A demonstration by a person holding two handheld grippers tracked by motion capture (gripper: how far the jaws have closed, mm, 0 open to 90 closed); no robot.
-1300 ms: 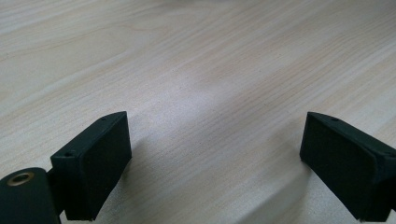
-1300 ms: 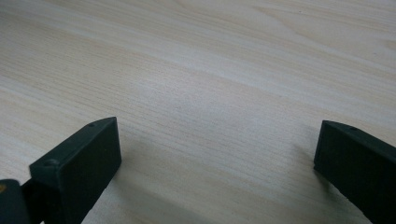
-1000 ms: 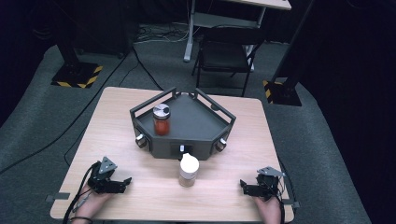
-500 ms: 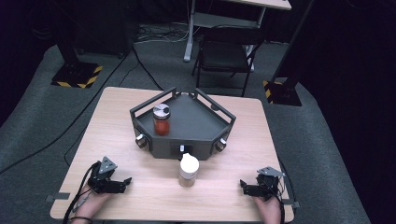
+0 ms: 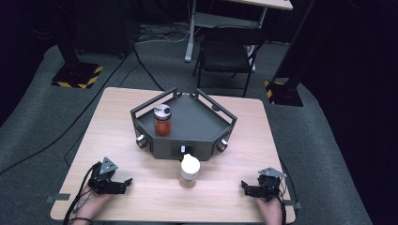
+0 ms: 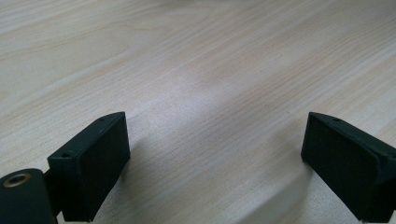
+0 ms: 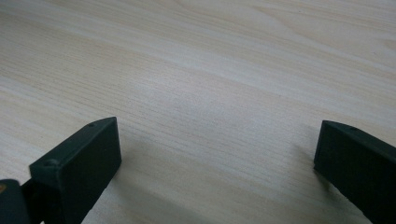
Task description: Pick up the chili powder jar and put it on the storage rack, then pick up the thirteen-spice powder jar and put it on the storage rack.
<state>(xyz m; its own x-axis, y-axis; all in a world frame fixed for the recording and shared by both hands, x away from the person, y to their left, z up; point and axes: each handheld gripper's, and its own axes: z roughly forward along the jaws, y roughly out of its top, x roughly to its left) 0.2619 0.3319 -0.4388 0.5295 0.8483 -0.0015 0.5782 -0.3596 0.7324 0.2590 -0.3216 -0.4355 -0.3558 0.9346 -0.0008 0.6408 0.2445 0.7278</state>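
Observation:
A dark grey angular tray (image 5: 199, 133) with low railings stands at the table's middle. Inside it, at the left, is a jar of red powder with a silver lid (image 5: 162, 120). Just in front of the tray stands a white-capped jar of tan powder (image 5: 189, 170). My left gripper (image 5: 123, 183) rests on the wood near the front left edge, open, jaws wide apart with nothing between them (image 6: 217, 154). My right gripper (image 5: 245, 187) rests near the front right edge, also open and empty (image 7: 217, 163).
The light wooden table (image 5: 117, 126) stands on grey carpet. Behind it are a black chair (image 5: 225, 54), a desk frame and stands with yellow-black striped bases (image 5: 77, 75). Bare wood lies between each gripper and the white-capped jar.

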